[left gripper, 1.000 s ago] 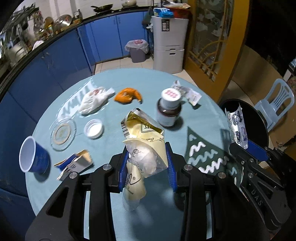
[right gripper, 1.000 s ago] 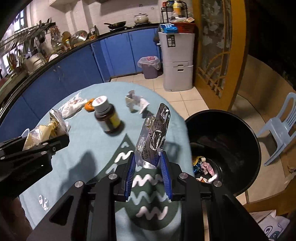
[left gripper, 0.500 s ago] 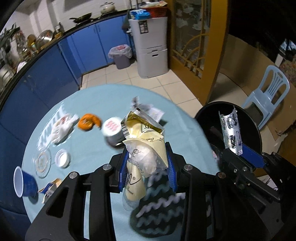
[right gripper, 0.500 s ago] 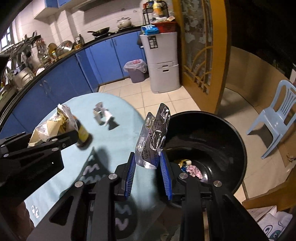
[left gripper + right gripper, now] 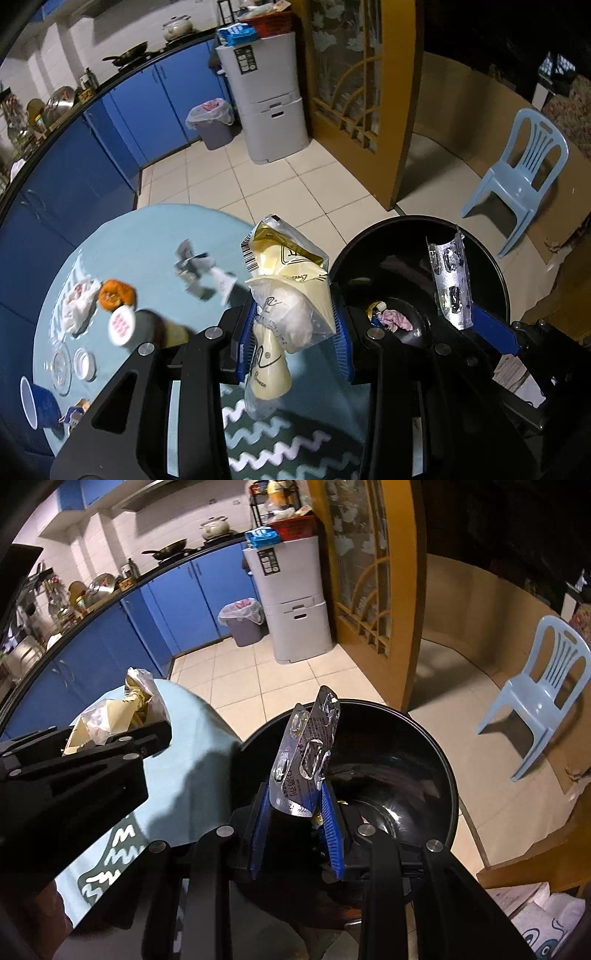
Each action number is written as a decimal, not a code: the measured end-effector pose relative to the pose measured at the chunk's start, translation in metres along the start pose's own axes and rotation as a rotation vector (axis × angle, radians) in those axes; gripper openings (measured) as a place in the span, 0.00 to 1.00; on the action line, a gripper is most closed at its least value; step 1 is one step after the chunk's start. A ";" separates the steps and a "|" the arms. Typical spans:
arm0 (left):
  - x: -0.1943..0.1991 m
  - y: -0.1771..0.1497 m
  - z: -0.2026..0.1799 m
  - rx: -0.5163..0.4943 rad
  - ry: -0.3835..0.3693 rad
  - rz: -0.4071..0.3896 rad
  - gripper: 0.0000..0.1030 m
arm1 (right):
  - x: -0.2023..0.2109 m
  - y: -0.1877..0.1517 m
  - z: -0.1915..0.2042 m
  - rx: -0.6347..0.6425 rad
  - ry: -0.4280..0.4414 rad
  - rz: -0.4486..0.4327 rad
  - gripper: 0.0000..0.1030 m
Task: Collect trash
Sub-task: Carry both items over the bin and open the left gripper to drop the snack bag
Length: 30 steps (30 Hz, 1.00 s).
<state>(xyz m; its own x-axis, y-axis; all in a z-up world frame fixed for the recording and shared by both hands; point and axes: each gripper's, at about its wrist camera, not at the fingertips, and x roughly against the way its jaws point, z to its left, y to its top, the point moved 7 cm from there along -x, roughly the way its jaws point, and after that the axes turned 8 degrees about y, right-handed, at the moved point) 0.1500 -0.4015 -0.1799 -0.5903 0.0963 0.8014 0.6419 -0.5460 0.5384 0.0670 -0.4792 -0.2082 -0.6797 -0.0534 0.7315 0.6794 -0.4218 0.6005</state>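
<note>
- The yellow snack wrapper [image 5: 286, 291] is clamped between the blue pads of the left hand-held gripper [image 5: 291, 325], standing up out of the jaws with its crumpled foil top at 12 o'clock and a clear tail hanging down at 6 o'clock.
- The silver blister pack [image 5: 308, 760] is pinched at its lower end by the right hand-held gripper [image 5: 295, 823], its jaws closed on it; the pack leans up toward 12 o'clock over the mouth of the black bin [image 5: 424, 760].
- In the left wrist view the black bin sits at 3 o'clock of the wrapper, just beside the counter [image 5: 147, 236] edge, with bits of rubbish at its bottom.
- Left on the counter's pale blue cloth, at 9 to 10 o'clock of the wrapper: a crumpled silver packet [image 5: 201, 273], an orange wrapper [image 5: 114, 293], a white bag [image 5: 77, 306], a brown bottle with a white cap [image 5: 123, 325], a small white lid [image 5: 85, 363], a clear dish [image 5: 61, 367].
- A blue cup [image 5: 35, 406] lies at 8 o'clock, near the counter's edge.
- A pale blue chair [image 5: 543, 686] stands on the floor at 2 o'clock.
</note>
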 end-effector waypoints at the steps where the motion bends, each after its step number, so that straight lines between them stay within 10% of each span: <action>1: -0.002 0.002 -0.004 -0.006 -0.002 0.000 0.36 | -0.001 0.001 -0.003 -0.004 -0.001 0.001 0.26; 10: -0.017 0.026 -0.036 -0.049 -0.018 -0.008 0.40 | -0.013 0.004 -0.031 -0.043 -0.030 0.013 0.27; 30: -0.037 0.035 -0.044 -0.033 -0.013 -0.004 0.95 | -0.032 0.005 -0.048 -0.080 -0.038 0.043 0.30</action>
<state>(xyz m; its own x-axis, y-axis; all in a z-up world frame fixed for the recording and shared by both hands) 0.1730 -0.4608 -0.2019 -0.5868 0.1091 0.8024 0.6229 -0.5723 0.5333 0.0785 -0.5232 -0.2442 -0.6383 -0.0396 0.7688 0.6824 -0.4912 0.5413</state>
